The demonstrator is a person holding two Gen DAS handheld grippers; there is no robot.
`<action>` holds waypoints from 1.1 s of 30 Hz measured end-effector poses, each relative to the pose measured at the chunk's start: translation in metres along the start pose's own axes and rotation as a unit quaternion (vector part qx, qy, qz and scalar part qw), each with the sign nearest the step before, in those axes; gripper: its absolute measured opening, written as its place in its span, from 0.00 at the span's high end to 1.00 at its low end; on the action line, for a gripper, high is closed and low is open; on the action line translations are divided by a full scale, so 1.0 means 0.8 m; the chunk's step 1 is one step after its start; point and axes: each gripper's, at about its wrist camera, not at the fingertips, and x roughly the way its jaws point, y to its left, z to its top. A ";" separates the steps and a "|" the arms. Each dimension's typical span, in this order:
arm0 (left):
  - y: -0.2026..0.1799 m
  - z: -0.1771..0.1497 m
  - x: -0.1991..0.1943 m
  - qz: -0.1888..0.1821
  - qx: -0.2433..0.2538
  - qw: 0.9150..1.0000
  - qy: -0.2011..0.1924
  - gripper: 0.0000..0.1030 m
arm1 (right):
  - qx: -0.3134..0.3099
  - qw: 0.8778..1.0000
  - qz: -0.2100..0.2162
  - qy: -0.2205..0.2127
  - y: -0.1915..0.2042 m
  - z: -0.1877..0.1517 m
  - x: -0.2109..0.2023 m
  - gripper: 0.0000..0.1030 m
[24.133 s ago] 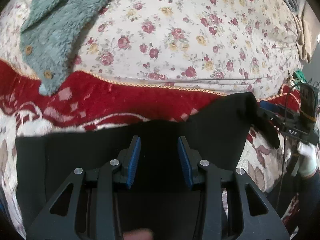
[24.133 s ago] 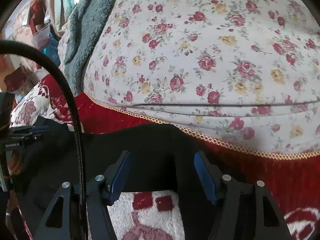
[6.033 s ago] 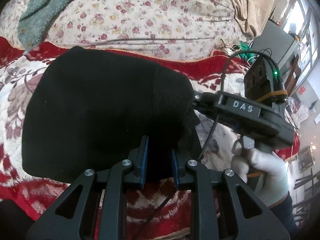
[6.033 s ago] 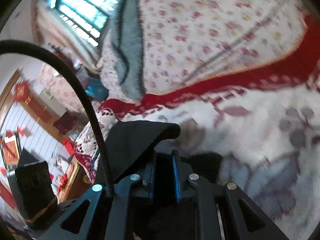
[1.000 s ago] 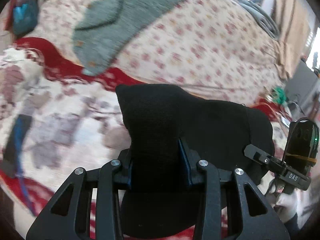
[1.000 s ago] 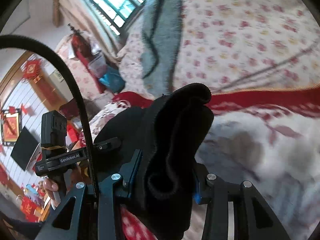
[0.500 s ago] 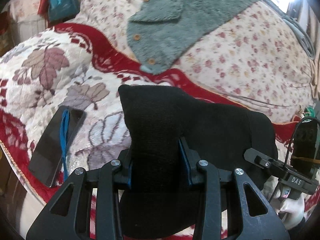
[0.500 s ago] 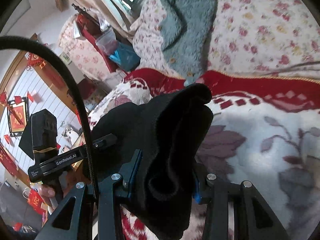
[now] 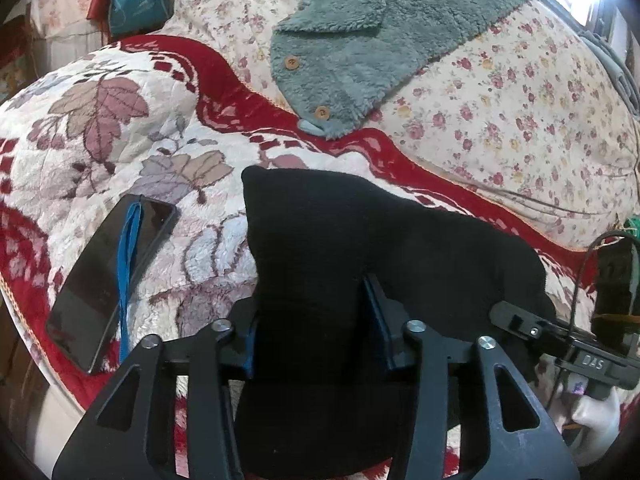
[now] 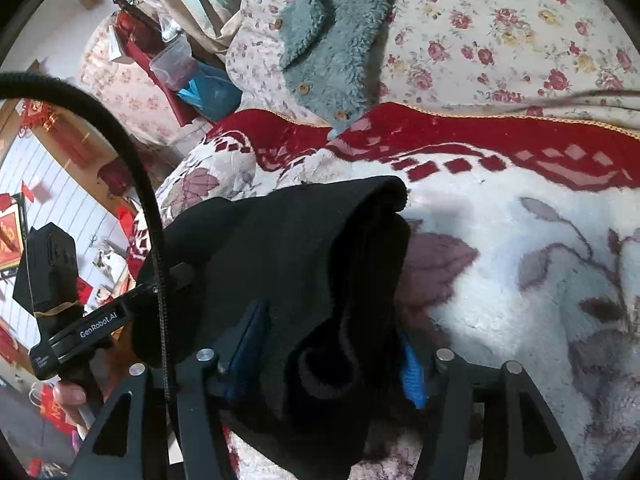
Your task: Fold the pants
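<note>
**Folded black pants between both grippers on the blanket**

The folded black pants (image 9: 360,240) lie on the red and white leaf blanket (image 9: 100,140), to the right of a dark phone (image 9: 108,280). The left gripper (image 9: 312,320) points down over them; its jaws have just been opening, and the thick fold fills the gap. The right gripper (image 10: 328,356), at the pants' other end, has also just been opening around a rolled edge. If the pads press, I cannot tell.

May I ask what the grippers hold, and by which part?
Seemingly nothing: left gripper and right gripper have just been opening, the folded pants' near edge between their pads.
</note>
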 end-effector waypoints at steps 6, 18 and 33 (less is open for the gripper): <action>0.003 -0.001 0.000 0.009 0.001 1.000 0.000 0.49 | -0.028 0.999 -0.042 -0.007 0.020 -0.003 -0.022 0.44; -0.018 -0.006 -0.065 0.062 0.007 0.996 -0.065 0.49 | -0.089 0.993 -0.070 -0.044 0.071 -0.012 -0.065 0.44; -0.049 -0.037 -0.111 0.083 0.002 0.991 -0.102 0.49 | -0.131 0.986 -0.085 -0.064 0.109 -0.044 -0.086 0.44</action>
